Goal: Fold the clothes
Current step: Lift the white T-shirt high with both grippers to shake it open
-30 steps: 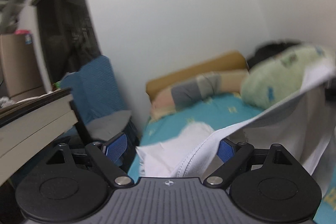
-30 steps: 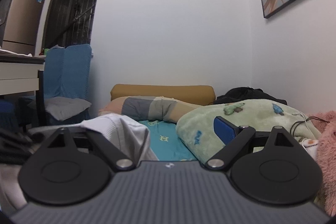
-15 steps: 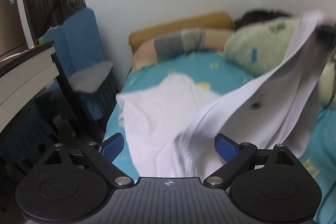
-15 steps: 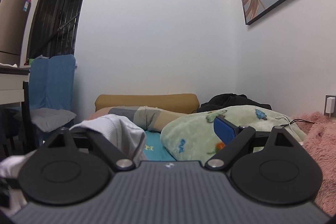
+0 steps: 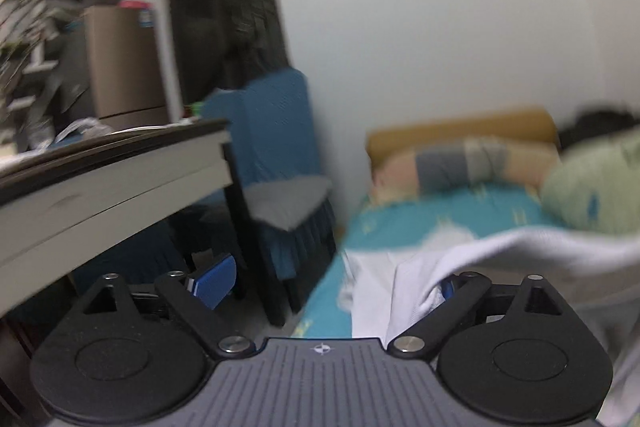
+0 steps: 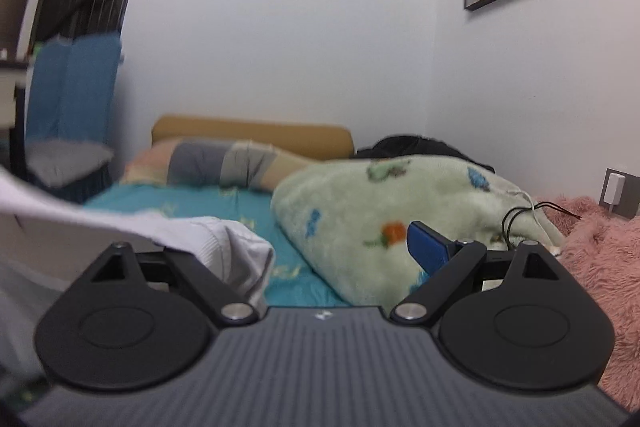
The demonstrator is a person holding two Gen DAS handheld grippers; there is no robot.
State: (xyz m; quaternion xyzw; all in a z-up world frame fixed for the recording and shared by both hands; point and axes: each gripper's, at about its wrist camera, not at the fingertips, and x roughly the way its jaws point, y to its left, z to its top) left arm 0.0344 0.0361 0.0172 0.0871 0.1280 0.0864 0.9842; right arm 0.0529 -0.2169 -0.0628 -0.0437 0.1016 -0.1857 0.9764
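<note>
Over right gripper (image 6: pixel 324 259) | white garment (image 6: pixel 224 247) hides left finger

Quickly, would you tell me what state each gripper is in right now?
Left gripper: open, white garment draped over its right finger.
Right gripper: open, the garment draped over its left finger.

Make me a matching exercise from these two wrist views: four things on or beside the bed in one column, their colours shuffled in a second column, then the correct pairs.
Things:
1. garment
2. bed sheet
3. blanket with animal prints
4. chair cover

Colours:
A. dark blue
B. pale green
C. white
D. turquoise

Pairs: 1-C, 2-D, 3-B, 4-A
</note>
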